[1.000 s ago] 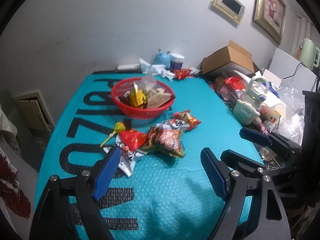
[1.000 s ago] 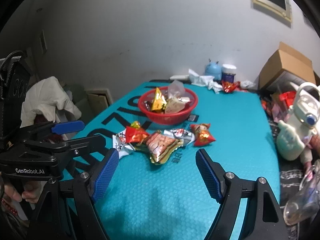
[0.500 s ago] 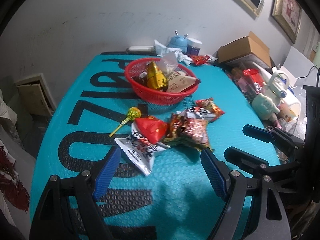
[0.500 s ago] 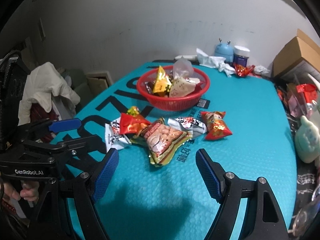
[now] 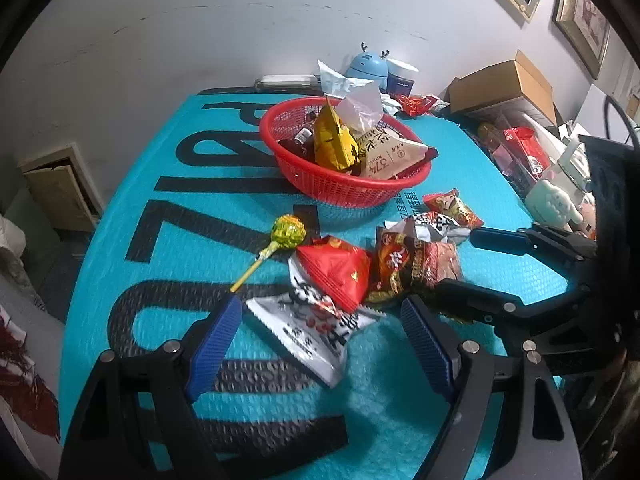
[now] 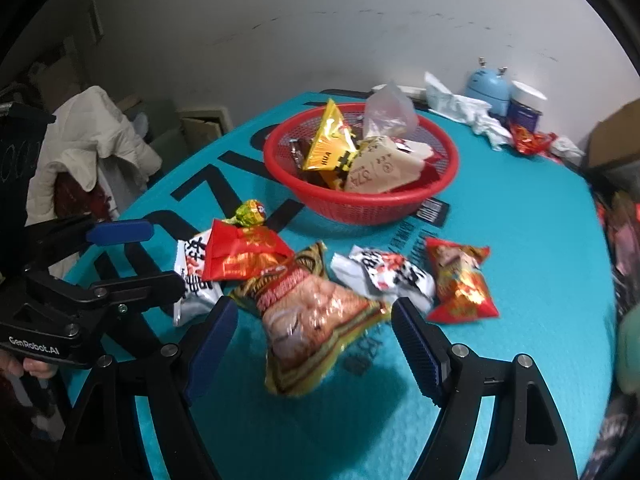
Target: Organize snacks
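A red basket [image 5: 344, 190] [image 6: 362, 210] with several snack packets stands on the teal mat [image 5: 160, 248]. In front of it lie loose snacks: a lollipop [image 5: 288, 232], a red packet [image 5: 336, 270], a white packet [image 5: 316, 330], a brown-gold packet [image 6: 312, 312], a crumpled white packet [image 6: 388, 272] and a red-orange packet [image 6: 460, 280]. My left gripper [image 5: 320, 306] is open, and the white packet shows between its fingers, untouched. My right gripper [image 6: 315, 305] is open too, its blue pads either side of the brown-gold packet, apart from it.
At the back of the table are a blue deer-shaped gadget [image 5: 366, 68], a jar [image 5: 402, 76], crumpled tissue [image 6: 460, 108] and a cardboard box [image 5: 504, 88]. A mint figure [image 5: 552, 204] and clutter line the right edge. A white jacket [image 6: 80, 152] hangs off the left.
Both grippers have come forward and down toward the loose pile, so the packets now sit between the fingers in each view. The jaws kept the same width.
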`<state>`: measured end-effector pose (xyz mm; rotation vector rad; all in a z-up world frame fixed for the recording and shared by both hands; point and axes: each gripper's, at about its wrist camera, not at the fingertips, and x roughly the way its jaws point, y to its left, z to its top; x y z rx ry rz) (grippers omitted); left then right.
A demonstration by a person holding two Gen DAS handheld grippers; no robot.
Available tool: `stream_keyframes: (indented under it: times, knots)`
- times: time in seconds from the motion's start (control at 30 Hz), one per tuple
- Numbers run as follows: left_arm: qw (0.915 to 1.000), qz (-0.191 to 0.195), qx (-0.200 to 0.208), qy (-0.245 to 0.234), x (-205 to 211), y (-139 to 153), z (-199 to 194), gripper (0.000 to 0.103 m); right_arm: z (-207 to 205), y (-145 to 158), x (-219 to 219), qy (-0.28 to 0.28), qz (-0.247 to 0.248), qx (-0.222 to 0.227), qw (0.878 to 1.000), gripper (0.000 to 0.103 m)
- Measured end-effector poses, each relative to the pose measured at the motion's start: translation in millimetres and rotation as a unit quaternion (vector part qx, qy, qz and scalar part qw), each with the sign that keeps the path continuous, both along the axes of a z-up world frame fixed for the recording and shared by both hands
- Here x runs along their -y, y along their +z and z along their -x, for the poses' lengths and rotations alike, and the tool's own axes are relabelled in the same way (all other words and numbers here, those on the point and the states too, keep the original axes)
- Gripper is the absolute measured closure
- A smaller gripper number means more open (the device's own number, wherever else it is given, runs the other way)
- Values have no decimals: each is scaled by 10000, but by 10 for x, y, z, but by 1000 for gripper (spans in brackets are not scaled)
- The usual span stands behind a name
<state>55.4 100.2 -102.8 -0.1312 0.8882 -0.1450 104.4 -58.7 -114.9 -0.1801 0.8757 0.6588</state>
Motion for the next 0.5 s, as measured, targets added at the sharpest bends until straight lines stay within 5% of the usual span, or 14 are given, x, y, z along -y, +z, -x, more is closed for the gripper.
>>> stream_keyframes:
  times: [0.37, 0.5]
  knots:
    - [9979, -223, -76, -602, 62, -99, -212, 21, -138, -141, -213, 638, 387, 116, 9971, 23]
    - [9964, -147, -330, -765, 84, -212, -261, 21, -85, -166, -193, 644, 499, 193, 9965, 33]
